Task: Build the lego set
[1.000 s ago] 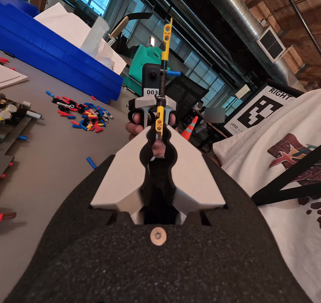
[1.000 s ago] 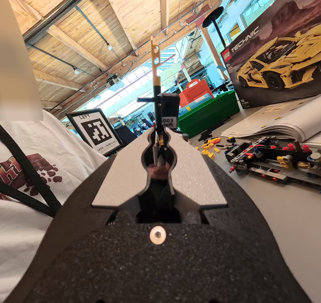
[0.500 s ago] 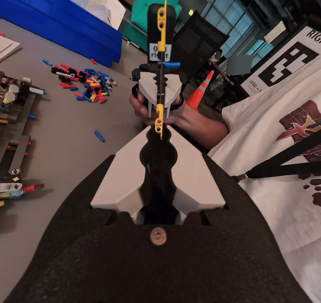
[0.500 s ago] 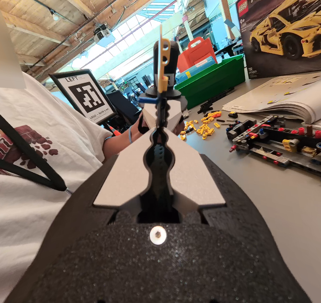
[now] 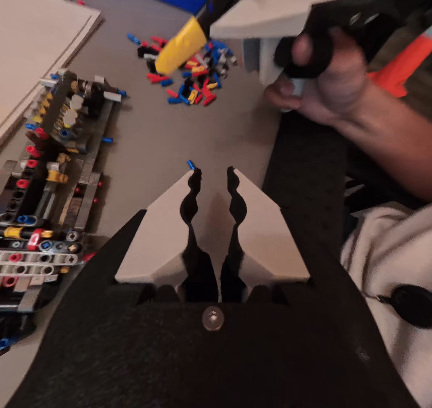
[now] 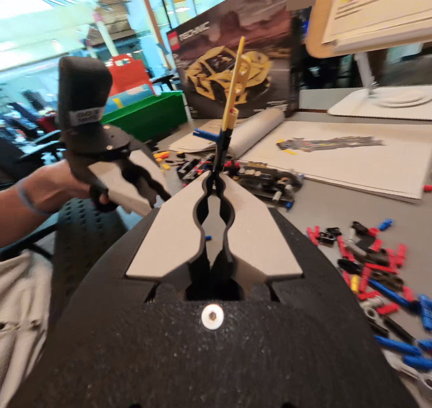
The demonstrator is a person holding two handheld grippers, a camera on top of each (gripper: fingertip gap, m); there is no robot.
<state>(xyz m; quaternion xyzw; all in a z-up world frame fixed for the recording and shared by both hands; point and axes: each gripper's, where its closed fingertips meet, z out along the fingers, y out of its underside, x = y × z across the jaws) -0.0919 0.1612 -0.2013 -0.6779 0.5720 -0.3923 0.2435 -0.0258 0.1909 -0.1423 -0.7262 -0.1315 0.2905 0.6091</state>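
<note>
My right gripper [image 6: 216,174] is shut on the black lower end of a thin assembly [image 6: 223,146]. A yellow beam [image 6: 235,86] sticks up from it and a blue pin [image 6: 205,135] points left. It is held in the air above the table. In the left wrist view the same assembly [image 5: 180,46] shows blurred at the top, in the right gripper [image 5: 233,32]. My left gripper [image 5: 213,170] is open and empty, tilted down over the grey table. It also shows in the right wrist view [image 6: 131,184]. A partly built chassis [image 5: 46,198] [image 6: 261,179] lies on the table.
A pile of loose red, blue and black pieces [image 5: 189,74] [image 6: 374,270] lies on the table. A lone blue pin [image 5: 191,164] lies by my left fingertip. An open instruction booklet [image 6: 350,158], the set's box [image 6: 233,69] and a green bin [image 6: 145,114] stand behind. Tip to tip, the grippers are about 10 centimetres apart. The lone blue pin [image 5: 191,164] is about 5 centimetres from my left fingertips and 11 centimetres from my right.
My left gripper has let go of the assembly's yellow lower end, opened and swung down toward the table. My right gripper has kept the assembly and turned toward the chassis.
</note>
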